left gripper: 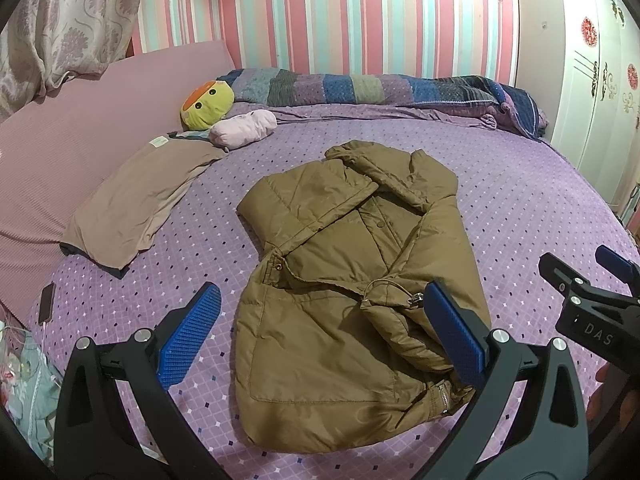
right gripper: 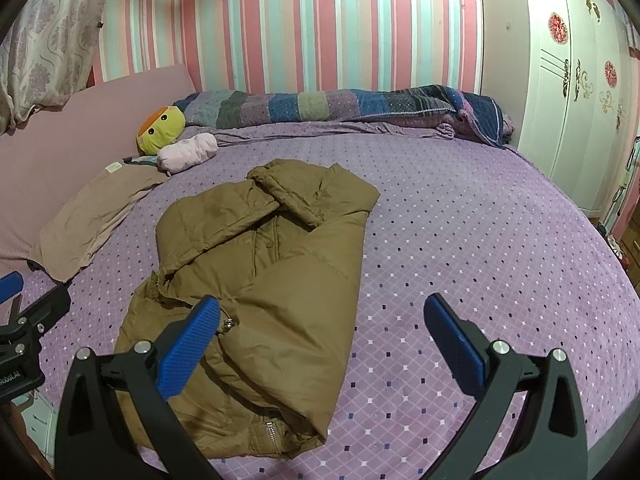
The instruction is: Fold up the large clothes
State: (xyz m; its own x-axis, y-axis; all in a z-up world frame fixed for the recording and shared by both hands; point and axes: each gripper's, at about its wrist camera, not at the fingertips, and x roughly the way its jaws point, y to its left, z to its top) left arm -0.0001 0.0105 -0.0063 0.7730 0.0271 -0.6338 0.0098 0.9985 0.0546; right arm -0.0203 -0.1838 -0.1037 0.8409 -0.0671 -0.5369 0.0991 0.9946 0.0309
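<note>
- The olive-brown padded jacket (left gripper: 352, 280) lies near the middle of the purple diamond-print bedspread (left gripper: 540, 208), hem towards the cameras and collar towards the striped wall.
- Both sleeves appear folded in across the front, so the jacket already forms a rough long parcel; the step in hand is judged to be the lengthwise fold, hem brought up towards the collar.
- To do it well, each gripper would take one near hem corner, biting through all padded layers so the tucked sleeves do not slide out.
- The puffy fill will likely spring back, so a slow lift and a press along the crease would help it stay flat.
- The metal zip pull (left gripper: 443, 394) at the near hem and the drawcord toggle (left gripper: 416, 300) are small hard parts best kept out of the pinch.
- The left gripper (left gripper: 320, 320) hovers above the jacket's lower half, blue ribbed pads spread wide, holding nothing.
- The right gripper (right gripper: 322, 322) hangs over the jacket's right edge, also spread wide and empty; its left pad sits over the fabric, its right pad over bare bedspread.
- Both point forward along the bed, side by side and level, neither touching the cloth.
- A tan pillow (left gripper: 136, 204) lies well apart to the left.
</note>
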